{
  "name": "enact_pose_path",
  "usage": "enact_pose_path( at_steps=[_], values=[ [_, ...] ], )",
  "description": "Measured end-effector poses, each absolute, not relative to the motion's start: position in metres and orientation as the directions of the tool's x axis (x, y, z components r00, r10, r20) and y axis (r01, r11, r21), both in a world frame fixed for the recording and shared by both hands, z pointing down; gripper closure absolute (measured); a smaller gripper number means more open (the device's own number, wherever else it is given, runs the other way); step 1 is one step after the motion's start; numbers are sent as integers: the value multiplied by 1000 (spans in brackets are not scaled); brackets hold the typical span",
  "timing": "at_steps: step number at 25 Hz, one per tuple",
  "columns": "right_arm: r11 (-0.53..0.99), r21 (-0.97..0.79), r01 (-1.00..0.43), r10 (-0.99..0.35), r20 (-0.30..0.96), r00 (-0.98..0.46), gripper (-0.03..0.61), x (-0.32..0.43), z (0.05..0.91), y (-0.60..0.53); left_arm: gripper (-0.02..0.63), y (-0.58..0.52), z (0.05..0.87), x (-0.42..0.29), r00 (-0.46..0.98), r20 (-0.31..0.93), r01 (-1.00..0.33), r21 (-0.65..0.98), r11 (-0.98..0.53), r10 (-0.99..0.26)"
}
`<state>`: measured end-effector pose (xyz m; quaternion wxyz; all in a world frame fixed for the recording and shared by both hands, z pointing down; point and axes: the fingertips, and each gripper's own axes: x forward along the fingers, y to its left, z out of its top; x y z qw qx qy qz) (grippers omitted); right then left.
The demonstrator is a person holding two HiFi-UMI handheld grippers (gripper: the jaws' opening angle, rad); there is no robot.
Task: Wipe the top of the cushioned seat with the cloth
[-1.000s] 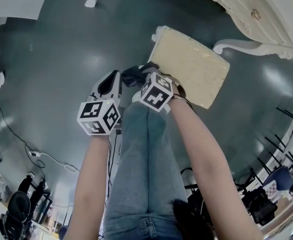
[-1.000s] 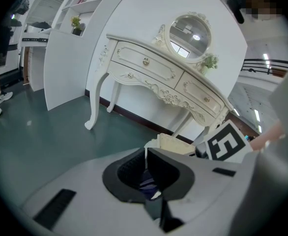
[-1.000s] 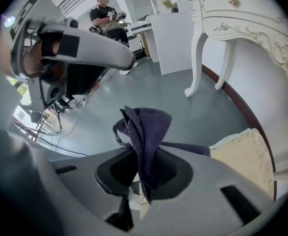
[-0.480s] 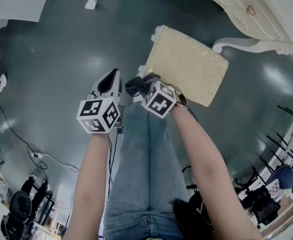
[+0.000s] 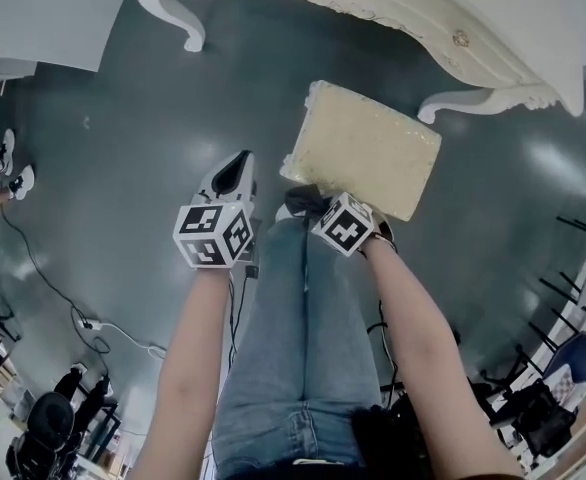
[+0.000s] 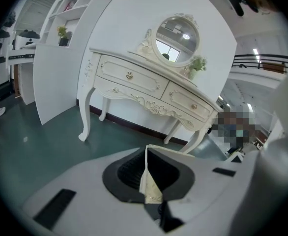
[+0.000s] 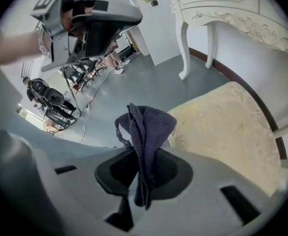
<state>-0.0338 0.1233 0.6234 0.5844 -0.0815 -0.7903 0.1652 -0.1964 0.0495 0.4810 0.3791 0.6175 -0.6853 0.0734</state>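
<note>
Jaws clamp cloth [image 7: 146, 124] — right gripper [image 7: 143, 170], cushioned seat [image 7: 222, 127] partly cut off

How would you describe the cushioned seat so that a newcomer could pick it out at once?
Find the ornate white dressing table. Just in front of it stands the cushioned seat, a rectangle with a pale yellow patterned top. It is the only yellow piece there, and the right tool holds a dark cloth by its near corner.
</note>
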Motion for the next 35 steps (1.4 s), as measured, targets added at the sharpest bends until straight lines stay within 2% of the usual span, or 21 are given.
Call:
enact_pose_path(
  at_steps=[12, 16, 21, 35],
  values=[
    [885, -352, -304, 153, 838, -524, 535, -22, 516, 80, 600, 12, 385, -171, 77, 541, -913, 376, 159, -838],
    [887, -327, -326, 80, 805, -588, 535, -16, 469, 67, 600, 5, 351, -164, 87, 518, -925, 359, 124, -851],
    [919, -252, -303, 8, 781, -624, 535, -4, 412, 57, 600, 0, 322, -148, 127, 489, -944, 327, 46, -863],
    [875, -94, -475, -300, 664, -685, 535, 58, 264, 5, 600, -19, 184, -101, 172, 300, -969, 223, -106, -938]
  ],
)
